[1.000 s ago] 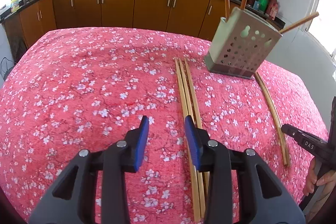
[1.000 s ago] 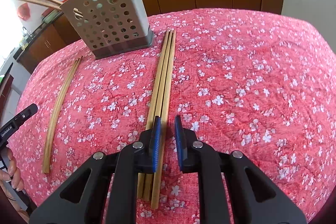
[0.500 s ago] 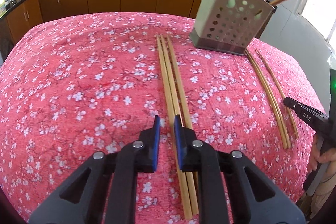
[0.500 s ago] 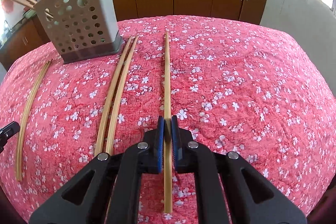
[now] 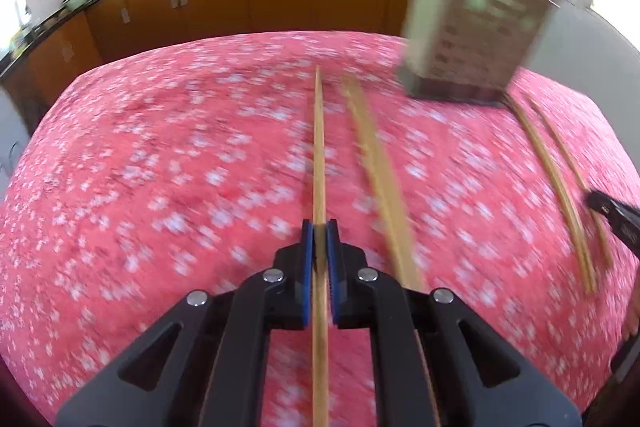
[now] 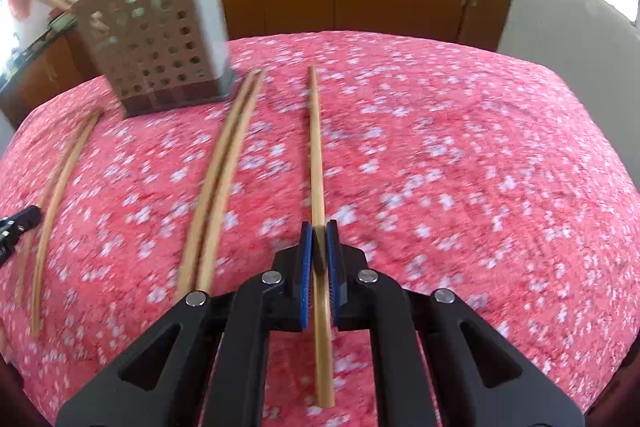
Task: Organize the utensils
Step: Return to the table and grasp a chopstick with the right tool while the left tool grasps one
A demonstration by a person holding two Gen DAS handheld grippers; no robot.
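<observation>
Near the tabletop's (image 5: pixel 140 155) front edge, we now hold two chopsticks: left tool (image 5: pixel 319 227) has just clamped one (image 5: pixel 319 147), right tool (image 6: pixel 319 227) stays shut on another (image 6: pixel 316 155); perforated holder (image 6: pixel 160 55) at the far edge awaits both.

A counter covered by a red cloth (image 6: pixel 460 155) with white blossoms carries everything. A perforated grey holder (image 6: pixel 160 55) stands upright on the cloth toward the far edge. Two chopsticks (image 6: pixel 220 183) lie side by side, touching, their far tips just beside the holder's base. Another pair (image 6: pixel 56 203) lies on the holder's other side, near the cloth's edge.
</observation>
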